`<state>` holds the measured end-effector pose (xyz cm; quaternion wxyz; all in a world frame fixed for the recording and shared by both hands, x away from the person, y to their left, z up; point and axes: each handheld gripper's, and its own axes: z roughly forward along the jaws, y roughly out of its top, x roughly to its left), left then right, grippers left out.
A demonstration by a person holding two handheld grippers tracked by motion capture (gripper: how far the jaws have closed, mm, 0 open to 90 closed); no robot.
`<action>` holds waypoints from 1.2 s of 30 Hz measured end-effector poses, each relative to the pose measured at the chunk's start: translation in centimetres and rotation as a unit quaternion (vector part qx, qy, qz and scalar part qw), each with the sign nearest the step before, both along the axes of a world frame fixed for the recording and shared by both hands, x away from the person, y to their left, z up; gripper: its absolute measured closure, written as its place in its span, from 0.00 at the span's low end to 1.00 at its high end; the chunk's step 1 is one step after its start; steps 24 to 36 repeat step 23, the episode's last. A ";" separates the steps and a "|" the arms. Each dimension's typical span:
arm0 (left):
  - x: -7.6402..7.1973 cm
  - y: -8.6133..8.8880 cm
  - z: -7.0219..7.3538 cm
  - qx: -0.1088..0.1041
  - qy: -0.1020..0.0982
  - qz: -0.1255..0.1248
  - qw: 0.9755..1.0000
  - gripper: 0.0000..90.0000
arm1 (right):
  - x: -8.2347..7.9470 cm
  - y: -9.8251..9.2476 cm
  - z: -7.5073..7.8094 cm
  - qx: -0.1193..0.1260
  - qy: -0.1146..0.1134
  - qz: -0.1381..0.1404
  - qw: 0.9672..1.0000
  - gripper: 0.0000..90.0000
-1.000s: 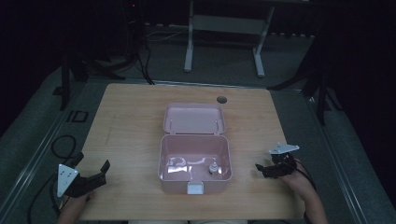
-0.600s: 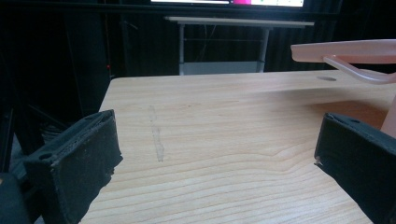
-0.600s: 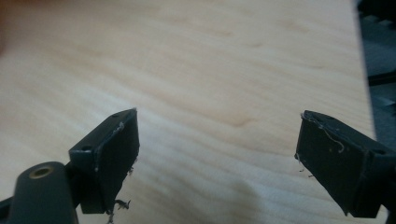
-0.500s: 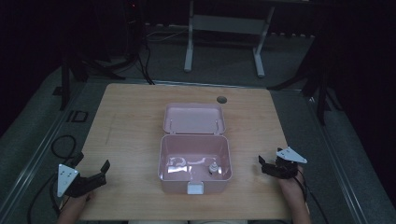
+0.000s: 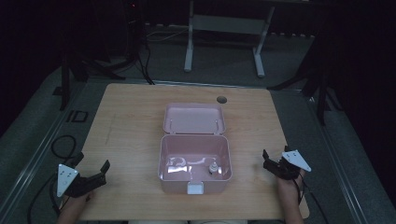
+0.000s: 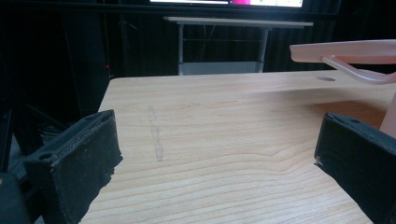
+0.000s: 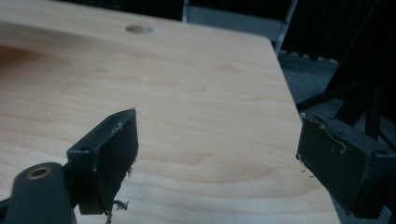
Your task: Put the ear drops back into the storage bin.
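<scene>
Table (image 5: 130, 130): I see pale wood, with a round hole (image 5: 222, 99) near the far edge
Box (image 5: 195, 163): pink, at the table's middle; its lid (image 5: 194, 118) lies open toward the far side; small pale items sit inside, too small for me to name
Left gripper (image 5: 91, 173): at the near left corner, well apart from the box; jaws wide, nothing between them
Right gripper (image 5: 267, 161): near the right edge, beside the box but not touching; jaws wide over bare wood
</scene>
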<state>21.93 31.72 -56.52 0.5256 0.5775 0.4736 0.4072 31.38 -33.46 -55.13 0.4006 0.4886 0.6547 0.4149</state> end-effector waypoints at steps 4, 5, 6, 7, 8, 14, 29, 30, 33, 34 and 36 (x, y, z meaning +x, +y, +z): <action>0.0 0.0 0.0 0.000 0.000 0.000 1.000 0.00 | -0.3 0.0 0.2 0.006 -0.019 0.012 1.000 0.14; 0.0 0.0 0.0 0.000 0.000 -0.001 1.000 0.00 | -0.4 0.0 0.2 0.004 -0.023 0.012 1.000 0.14; 0.0 0.0 0.0 0.000 0.000 -0.001 1.000 0.00 | -0.4 0.0 0.3 0.005 -0.027 0.015 1.000 0.14; 0.0 0.0 0.0 0.000 0.000 -0.001 1.000 0.00 | -0.5 0.0 0.3 0.009 -0.035 0.017 0.999 0.14; 0.0 0.0 0.0 0.000 0.000 -0.001 1.000 0.00 | -0.6 0.0 0.4 0.011 -0.043 0.017 0.999 0.14; 0.0 0.0 0.0 0.000 0.000 -0.001 1.000 0.00 | -0.8 -0.3 0.5 0.022 -0.063 0.011 0.998 0.14; 0.0 0.0 0.0 0.000 0.000 -0.002 1.000 0.00 | -0.8 0.2 0.6 0.000 -0.070 0.019 0.997 0.14; 0.0 0.0 0.0 0.000 0.000 -0.002 1.000 0.00 | -0.8 0.2 0.6 0.000 -0.070 0.019 0.997 0.14; 0.0 0.0 0.0 0.000 0.000 -0.002 1.000 0.00 | -0.8 0.2 0.6 0.000 -0.070 0.019 0.997 0.14; 0.0 0.0 0.0 0.000 0.000 -0.002 1.000 0.00 | -0.8 0.2 0.6 0.000 -0.070 0.019 0.997 0.14; 0.0 0.0 0.0 0.000 0.000 -0.002 1.000 0.00 | -0.8 0.2 0.6 0.000 -0.070 0.019 0.997 0.14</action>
